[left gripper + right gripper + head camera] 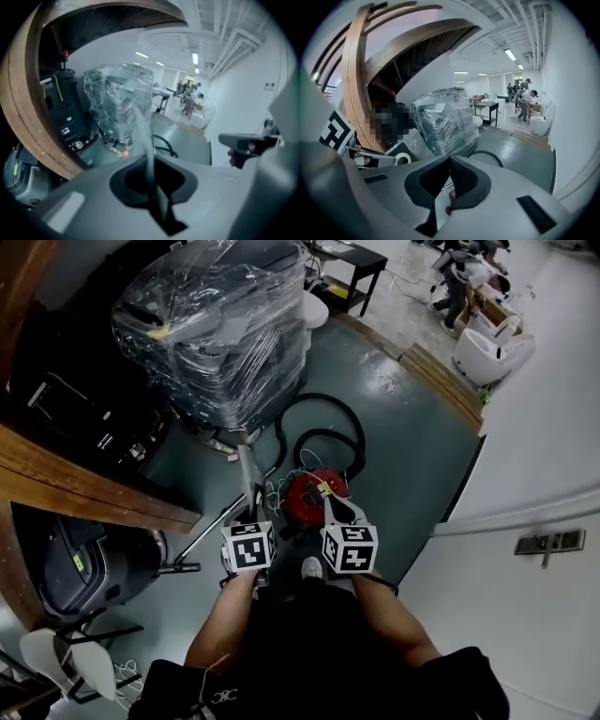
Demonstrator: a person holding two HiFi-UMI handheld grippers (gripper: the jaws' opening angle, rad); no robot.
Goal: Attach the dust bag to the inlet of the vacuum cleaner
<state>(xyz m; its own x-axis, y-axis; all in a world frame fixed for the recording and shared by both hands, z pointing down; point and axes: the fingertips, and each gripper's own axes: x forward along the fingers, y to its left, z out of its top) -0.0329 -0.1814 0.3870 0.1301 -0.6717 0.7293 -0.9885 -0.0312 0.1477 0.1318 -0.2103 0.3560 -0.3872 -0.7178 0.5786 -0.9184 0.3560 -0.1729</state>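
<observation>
Left gripper (pixel 151 174) jaws pinch the floppy dust bag (pixel 249 471) just beside the red vacuum cleaner (pixel 311 499), right gripper (pixel 449 174) jaws are together on nothing, so with only 1 grip it'll probably sag past the inlet.

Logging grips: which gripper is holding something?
The left gripper, its jaws pinching a pale flat sheet seen edge-on; the right gripper is shut with nothing between its jaws.

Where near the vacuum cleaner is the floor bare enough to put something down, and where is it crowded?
The floor is bare right of the red vacuum cleaner, between the black hose and the white wall. A smaller patch lies left, between the metal wand and the wooden beam. Crowded: white cables and hose loops by the vacuum, up to the wrapped pallet.
</observation>
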